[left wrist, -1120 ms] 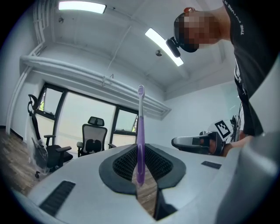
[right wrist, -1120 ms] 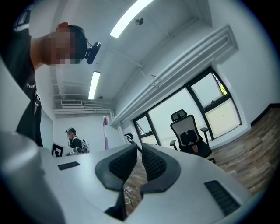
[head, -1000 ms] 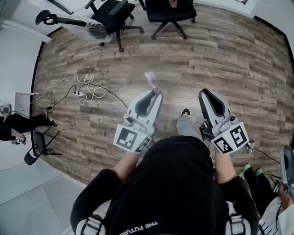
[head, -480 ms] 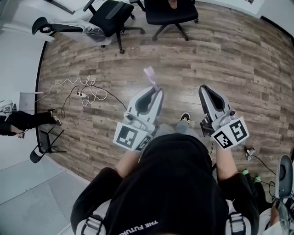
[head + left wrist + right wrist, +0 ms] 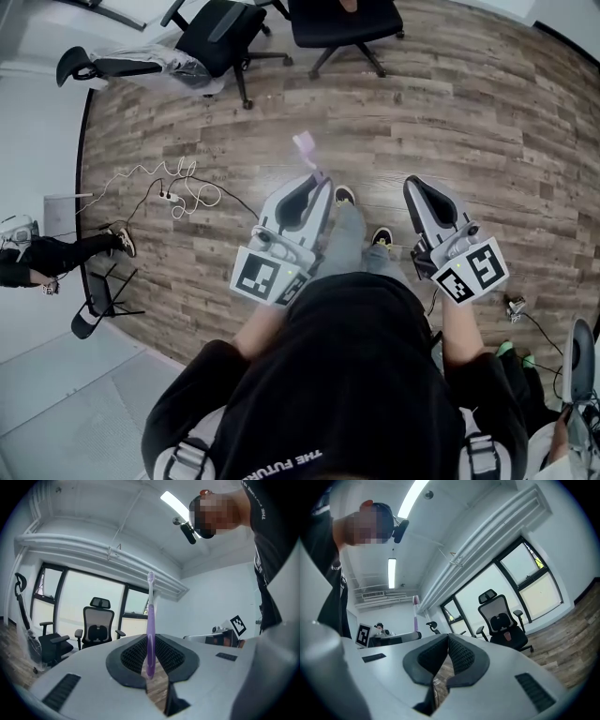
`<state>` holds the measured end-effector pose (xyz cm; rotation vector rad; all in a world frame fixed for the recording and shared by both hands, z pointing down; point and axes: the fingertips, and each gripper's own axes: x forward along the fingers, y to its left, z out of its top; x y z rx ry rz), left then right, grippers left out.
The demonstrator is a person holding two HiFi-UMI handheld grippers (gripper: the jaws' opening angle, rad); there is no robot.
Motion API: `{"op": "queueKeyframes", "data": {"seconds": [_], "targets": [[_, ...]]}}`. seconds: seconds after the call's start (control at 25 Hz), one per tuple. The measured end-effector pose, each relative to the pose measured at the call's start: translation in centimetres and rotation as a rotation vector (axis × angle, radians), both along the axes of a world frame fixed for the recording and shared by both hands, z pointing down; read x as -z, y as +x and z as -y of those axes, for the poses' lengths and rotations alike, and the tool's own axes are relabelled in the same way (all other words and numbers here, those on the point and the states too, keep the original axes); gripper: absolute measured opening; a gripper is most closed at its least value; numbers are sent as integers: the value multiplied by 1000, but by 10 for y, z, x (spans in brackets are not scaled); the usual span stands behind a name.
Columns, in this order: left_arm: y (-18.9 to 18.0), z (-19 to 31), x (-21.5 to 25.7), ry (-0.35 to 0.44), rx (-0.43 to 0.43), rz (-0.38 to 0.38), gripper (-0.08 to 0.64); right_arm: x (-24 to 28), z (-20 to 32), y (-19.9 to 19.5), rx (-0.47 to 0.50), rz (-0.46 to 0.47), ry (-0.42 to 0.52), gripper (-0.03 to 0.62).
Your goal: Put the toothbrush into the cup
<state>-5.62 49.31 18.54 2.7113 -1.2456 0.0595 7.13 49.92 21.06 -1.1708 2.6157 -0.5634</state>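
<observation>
While left tongs [image 5: 149,660] clamp toothbrush [image 5: 150,616], right tongs [image 5: 448,641] closed empty, shirt [image 5: 356,375] reads "THE FUTUR"

Toothbrush [image 5: 150,630]: one, purple.
Claws: two, and there they are, left claw [image 5: 317,186] and right claw [image 5: 412,186].
Marker cubes: two, left cube [image 5: 265,278] and right cube [image 5: 472,272].
Black office chairs [image 5: 223,33]: two up top.
Shoes [image 5: 345,195]: two.
Cable tangle [image 5: 173,183]: one, on the floor.

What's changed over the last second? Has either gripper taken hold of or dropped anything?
The person took a step: a second shoe swung forward between the grippers. No grasp changed: left gripper still shut on the toothbrush, right gripper still shut, empty.
</observation>
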Motion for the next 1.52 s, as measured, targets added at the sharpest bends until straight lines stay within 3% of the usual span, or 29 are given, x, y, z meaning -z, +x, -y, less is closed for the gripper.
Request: {"op": "queueKeyframes", "data": {"seconds": [0.52, 1.16, 1.52], "targets": [[-42, 125, 4, 16, -49, -44, 67, 18, 114, -26, -105, -41, 48, 21], [-130, 237, -2, -1, -33, -115, 67, 27, 228, -124, -74, -109, 42, 21], [-139, 287, -10, -10, 5, -106, 67, 17, 273, -118, -83, -100, 20, 21]]}}
